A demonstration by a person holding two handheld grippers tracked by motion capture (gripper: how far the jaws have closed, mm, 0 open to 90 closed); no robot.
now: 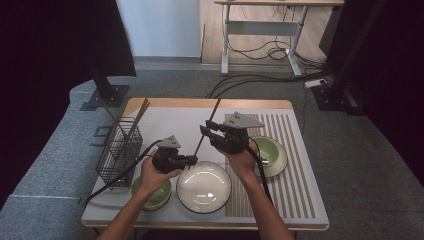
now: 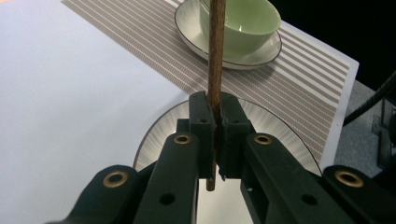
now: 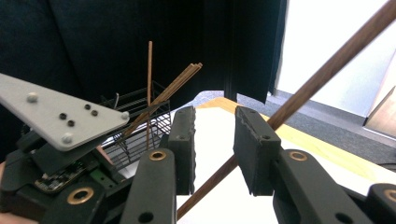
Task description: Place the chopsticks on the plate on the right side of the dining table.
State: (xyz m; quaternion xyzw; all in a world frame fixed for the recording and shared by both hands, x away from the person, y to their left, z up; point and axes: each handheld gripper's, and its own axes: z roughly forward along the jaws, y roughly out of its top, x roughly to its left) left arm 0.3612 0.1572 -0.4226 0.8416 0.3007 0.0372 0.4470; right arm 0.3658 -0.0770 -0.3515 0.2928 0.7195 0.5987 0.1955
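Two grippers: left gripper (image 1: pixel 192 159) fingers pinch the chopstick (image 1: pixel 209 126) tight; right gripper (image 1: pixel 206 131) fingers spread around it, untouching, above open surface (image 1: pixel 170 125).

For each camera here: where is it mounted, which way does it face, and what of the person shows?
High view: above the person's side, looking forward and down on the table; forearms, both hands.
Left gripper view: on the left tongs, facing the bowl on its plate; jaws clamp the chopstick.
Right gripper view: on the right tongs, facing the wire basket; jaws apart.
Shared: that chopstick.
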